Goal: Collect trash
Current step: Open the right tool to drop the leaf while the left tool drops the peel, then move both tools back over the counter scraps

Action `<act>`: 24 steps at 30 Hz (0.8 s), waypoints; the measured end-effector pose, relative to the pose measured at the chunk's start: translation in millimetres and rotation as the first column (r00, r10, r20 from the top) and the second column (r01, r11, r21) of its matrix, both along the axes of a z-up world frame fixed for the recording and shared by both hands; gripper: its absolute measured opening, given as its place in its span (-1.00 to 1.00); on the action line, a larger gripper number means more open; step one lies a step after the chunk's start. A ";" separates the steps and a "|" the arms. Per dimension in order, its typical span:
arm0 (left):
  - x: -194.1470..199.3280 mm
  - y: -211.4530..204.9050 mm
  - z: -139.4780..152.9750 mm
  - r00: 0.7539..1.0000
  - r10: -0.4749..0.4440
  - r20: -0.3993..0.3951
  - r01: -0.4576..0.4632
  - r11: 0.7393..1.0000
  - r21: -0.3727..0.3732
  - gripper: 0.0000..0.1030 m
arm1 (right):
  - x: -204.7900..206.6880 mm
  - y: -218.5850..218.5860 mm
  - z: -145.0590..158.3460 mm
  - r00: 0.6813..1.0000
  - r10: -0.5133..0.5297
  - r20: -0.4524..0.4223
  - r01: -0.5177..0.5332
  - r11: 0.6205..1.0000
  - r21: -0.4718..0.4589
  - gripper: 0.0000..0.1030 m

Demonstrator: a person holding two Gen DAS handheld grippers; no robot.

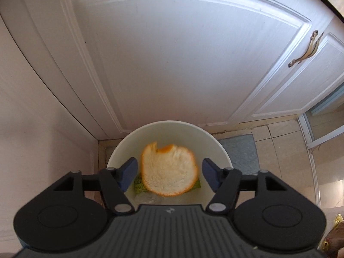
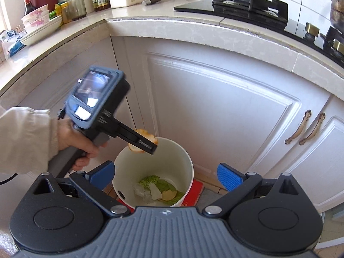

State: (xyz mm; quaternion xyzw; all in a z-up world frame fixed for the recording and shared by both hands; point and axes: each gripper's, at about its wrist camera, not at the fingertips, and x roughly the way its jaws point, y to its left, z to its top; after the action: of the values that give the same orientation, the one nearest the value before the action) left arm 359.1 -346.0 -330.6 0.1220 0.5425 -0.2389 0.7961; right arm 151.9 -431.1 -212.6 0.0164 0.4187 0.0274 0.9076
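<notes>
Your right tool is spread wide and holds nothing, poised over the round white plastic bin on the floor. Green leaf scraps and pale peel bits lie at the bin's bottom. Your left tool is also spread; the curled orange peel piece sits between its blue pads, touching neither, over the bin's mouth. Behind stand the white panelled cabinet doors. Above, the pale stone desk carries a black gas hob.
</notes>
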 end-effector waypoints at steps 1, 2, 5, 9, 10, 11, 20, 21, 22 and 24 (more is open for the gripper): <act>-0.1 -1.1 0.7 1.000 0.000 0.012 0.000 1.000 -0.001 0.44 | -0.5 -0.2 0.0 1.000 -0.001 0.000 0.001 1.000 -0.002 1.00; -0.6 -1.8 2.7 1.000 0.000 0.021 0.000 1.000 -0.003 0.50 | -0.7 -0.2 -0.1 1.000 -0.002 -0.008 0.002 1.000 -0.003 1.00; -1.7 -0.1 14.0 0.999 0.000 0.041 0.001 1.000 -0.029 0.63 | 0.4 -0.2 0.2 0.999 -0.002 -0.033 0.002 1.000 0.003 1.00; -6.8 1.9 38.1 0.998 -0.002 0.065 0.005 0.999 -0.051 0.67 | 2.1 3.9 3.6 0.999 0.016 -0.036 -0.017 1.000 -0.020 1.00; -9.4 2.0 45.3 0.997 -0.008 0.074 0.011 0.999 -0.051 0.67 | 1.8 5.8 5.4 0.999 0.025 -0.034 -0.026 0.999 -0.025 1.00; -12.0 2.4 53.9 0.996 -0.014 0.090 0.019 0.998 -0.055 0.67 | 1.8 6.6 7.5 0.999 0.037 -0.032 -0.038 0.999 -0.022 1.00; -43.4 41.8 144.3 0.977 0.036 0.211 -0.005 0.989 -0.146 0.76 | 4.5 27.0 38.8 0.985 0.167 -0.042 -0.168 0.985 -0.046 1.00; -45.5 49.2 155.2 0.975 0.052 0.215 -0.021 0.990 -0.141 0.77 | 4.6 30.5 43.8 0.983 0.178 -0.035 -0.180 0.982 -0.054 1.00; -47.5 56.4 165.0 0.973 0.066 0.221 -0.035 0.989 -0.140 0.77 | 4.7 34.3 49.1 0.982 0.189 -0.023 -0.190 0.980 -0.064 1.00; -51.0 69.8 185.6 0.970 0.078 0.232 -0.042 0.987 -0.155 0.78 | 6.7 44.8 60.5 0.976 0.218 -0.004 -0.218 0.972 -0.091 1.00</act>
State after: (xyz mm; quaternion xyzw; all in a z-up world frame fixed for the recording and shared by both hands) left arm 308.2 -276.1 -145.1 0.0734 0.4276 -0.2380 0.8690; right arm 158.6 -386.3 -152.1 -0.0709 0.4158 0.1079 0.9002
